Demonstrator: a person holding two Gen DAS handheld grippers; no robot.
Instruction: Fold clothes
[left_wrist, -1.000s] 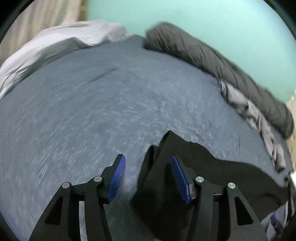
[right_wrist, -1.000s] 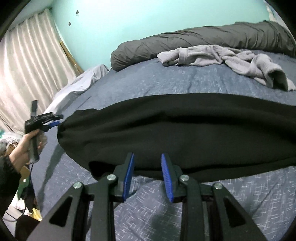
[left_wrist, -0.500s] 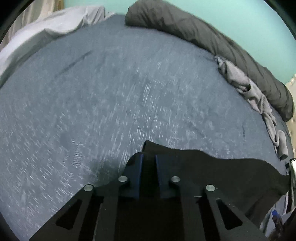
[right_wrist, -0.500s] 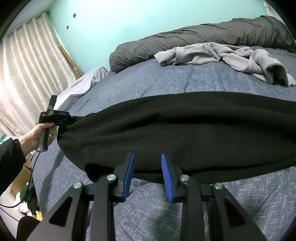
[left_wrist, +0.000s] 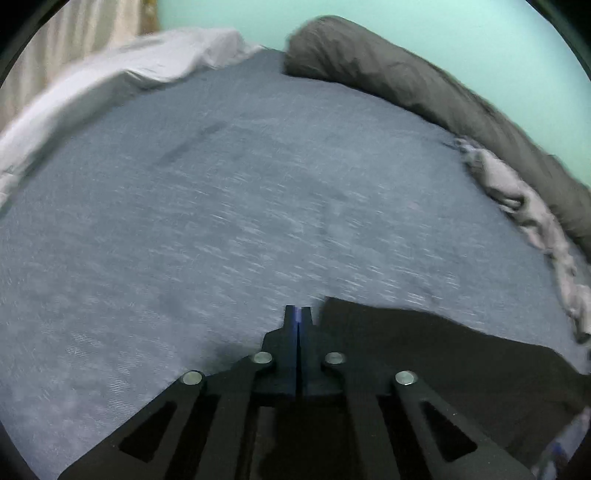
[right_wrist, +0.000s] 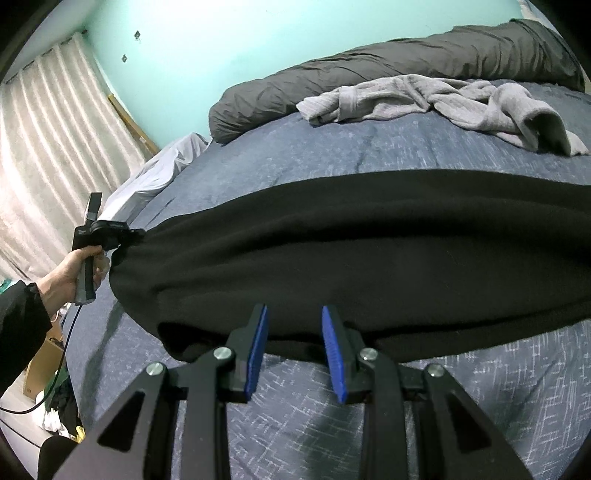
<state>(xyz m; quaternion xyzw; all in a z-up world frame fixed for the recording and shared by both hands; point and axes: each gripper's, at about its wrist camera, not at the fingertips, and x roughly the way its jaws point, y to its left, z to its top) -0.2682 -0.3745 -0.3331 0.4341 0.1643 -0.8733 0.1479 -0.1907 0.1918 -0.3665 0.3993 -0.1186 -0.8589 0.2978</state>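
Black garment (right_wrist: 351, 251) spread lengthwise across bed (right_wrist: 480, 398); left gripper (left_wrist: 297, 314) just closed, pinching its left end; right gripper (right_wrist: 293, 338) part-open, empty.

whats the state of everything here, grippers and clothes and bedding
left gripper: shut, jaws just closed, seemingly pinching the black garment's corner
right gripper: open, at the garment's near edge, not gripping
black garment: spread across the bed, unfolded
grey robe: crumpled
dark duvet: bunched in a long roll
curtain: drawn
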